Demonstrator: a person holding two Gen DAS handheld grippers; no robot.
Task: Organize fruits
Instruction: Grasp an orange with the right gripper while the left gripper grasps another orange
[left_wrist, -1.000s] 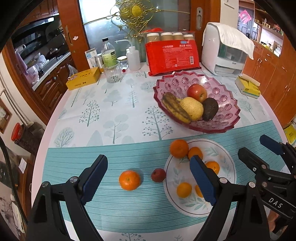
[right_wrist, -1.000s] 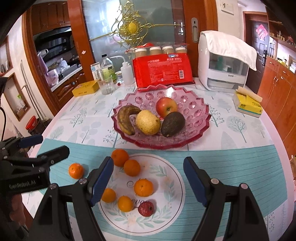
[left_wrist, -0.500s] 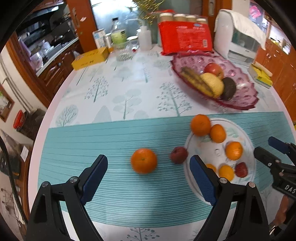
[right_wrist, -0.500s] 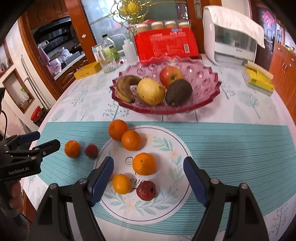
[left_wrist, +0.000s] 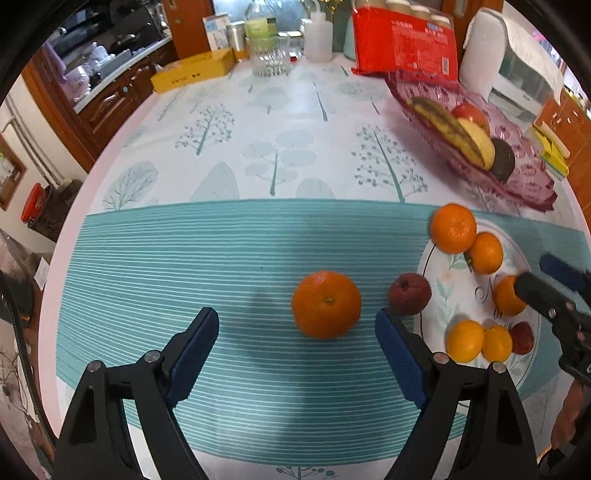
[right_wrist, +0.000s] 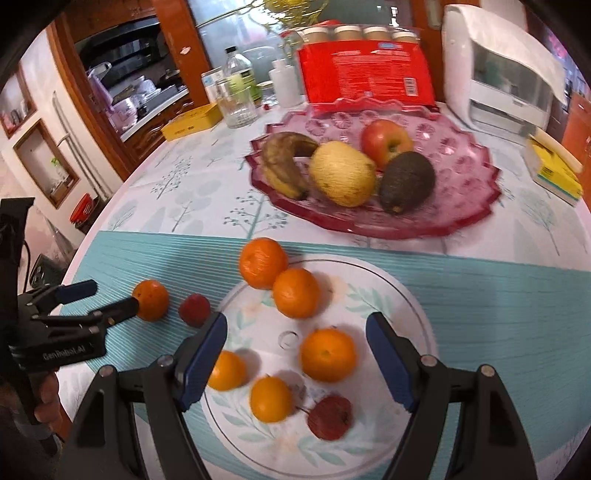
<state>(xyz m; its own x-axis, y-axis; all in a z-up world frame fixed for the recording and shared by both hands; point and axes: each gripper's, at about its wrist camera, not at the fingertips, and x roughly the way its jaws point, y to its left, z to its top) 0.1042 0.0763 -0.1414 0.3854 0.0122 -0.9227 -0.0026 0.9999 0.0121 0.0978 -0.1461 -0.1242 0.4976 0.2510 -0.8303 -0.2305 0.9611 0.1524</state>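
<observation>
A small red fruit (left_wrist: 409, 294) lay just beside my left gripper's (left_wrist: 295, 332) right finger, its jaws released and just narrowing around the orange (left_wrist: 326, 305), stem-dimple facing me. My right gripper (right_wrist: 295, 341) hung released over the plate (right_wrist: 388, 295).

The left gripper (left_wrist: 295, 325) is pointed steeply down at the table, its blue-padded jaws spread with nothing pressed between them, having just narrowed slightly; the right gripper (right_wrist: 295, 332) is likewise tilted downward, its jaws held wide apart and empty; a hand (right_wrist: 44, 398) is seen gripping the left gripper's handle.
</observation>
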